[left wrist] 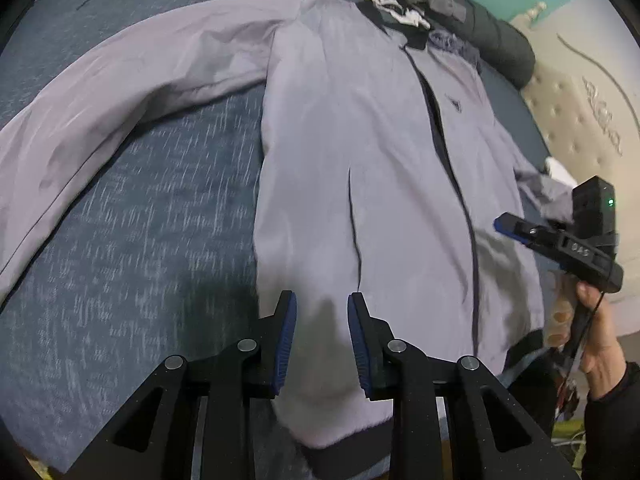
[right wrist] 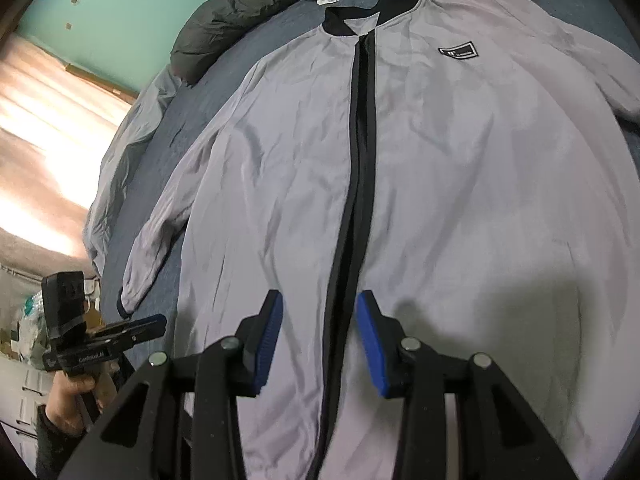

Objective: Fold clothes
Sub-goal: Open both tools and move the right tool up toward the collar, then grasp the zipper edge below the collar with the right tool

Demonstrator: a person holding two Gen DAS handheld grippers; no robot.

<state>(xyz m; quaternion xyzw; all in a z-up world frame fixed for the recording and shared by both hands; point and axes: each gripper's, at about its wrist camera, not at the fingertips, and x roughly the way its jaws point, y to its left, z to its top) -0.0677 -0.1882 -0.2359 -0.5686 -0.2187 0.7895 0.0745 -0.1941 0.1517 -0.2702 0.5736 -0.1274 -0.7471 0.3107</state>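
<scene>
Jacket laid flat, folding not yet begun.
Nearest, the left gripper hovered low in its frame, jaws part open and holding nothing, over the hem; the right gripper likewise stood part open and empty, astride the black zip strip. Beyond them the grey jacket lay spread face up on the blue bedcover, front closed, 1 sleeve flung out to the upper left, collar farthest; every fold seemingly remained.
</scene>
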